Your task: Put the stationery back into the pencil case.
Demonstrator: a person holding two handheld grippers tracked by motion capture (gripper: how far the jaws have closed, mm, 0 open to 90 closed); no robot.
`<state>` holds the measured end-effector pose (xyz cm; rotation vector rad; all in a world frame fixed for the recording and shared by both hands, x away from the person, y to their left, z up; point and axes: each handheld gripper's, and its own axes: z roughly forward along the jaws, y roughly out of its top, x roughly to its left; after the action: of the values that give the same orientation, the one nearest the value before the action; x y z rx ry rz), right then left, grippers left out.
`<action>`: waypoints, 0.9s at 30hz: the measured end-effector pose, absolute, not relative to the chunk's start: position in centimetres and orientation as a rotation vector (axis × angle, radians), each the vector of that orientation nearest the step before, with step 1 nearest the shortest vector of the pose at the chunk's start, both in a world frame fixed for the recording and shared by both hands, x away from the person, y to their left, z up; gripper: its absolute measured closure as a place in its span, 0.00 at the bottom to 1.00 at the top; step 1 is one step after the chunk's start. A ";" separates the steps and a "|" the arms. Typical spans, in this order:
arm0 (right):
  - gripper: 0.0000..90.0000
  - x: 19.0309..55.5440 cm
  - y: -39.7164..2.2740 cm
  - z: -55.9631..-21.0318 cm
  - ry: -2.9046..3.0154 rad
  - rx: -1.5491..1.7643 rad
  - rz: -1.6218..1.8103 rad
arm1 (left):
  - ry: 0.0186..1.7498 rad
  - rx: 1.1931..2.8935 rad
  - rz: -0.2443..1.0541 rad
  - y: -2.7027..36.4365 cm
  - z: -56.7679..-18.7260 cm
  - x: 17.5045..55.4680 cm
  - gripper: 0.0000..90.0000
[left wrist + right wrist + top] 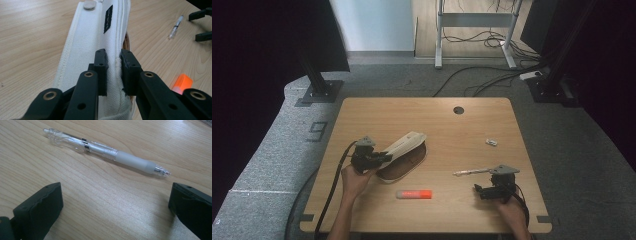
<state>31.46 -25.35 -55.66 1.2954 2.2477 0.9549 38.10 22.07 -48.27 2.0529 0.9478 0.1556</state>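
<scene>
Left gripper (113, 72), frame centre: jaws clamped on flap of white canvas pencil case (87, 45). Right gripper (115, 207): jaws wide apart, w/ clear plastic pen (105, 151) lying above, untouched.

Grey carpet floor (592, 150), black curtains (257, 50) at both sides, a metal-legged desk frame (474, 22) behind.

A clear pen (106, 151) lies on the wooden table (105, 200), just beyond the right gripper's (116, 202) wide-apart fingers (41, 206).
</scene>
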 end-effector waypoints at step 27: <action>0.00 32.0 -26.0 -54.1 2.290 1.287 0.983 | 0.919 2.076 0.161 22.0 -48.3 37.9 0.85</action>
<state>32.00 -26.02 -54.06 1.2872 2.2897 0.9826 37.91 21.98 -48.27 2.0765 0.9191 0.1605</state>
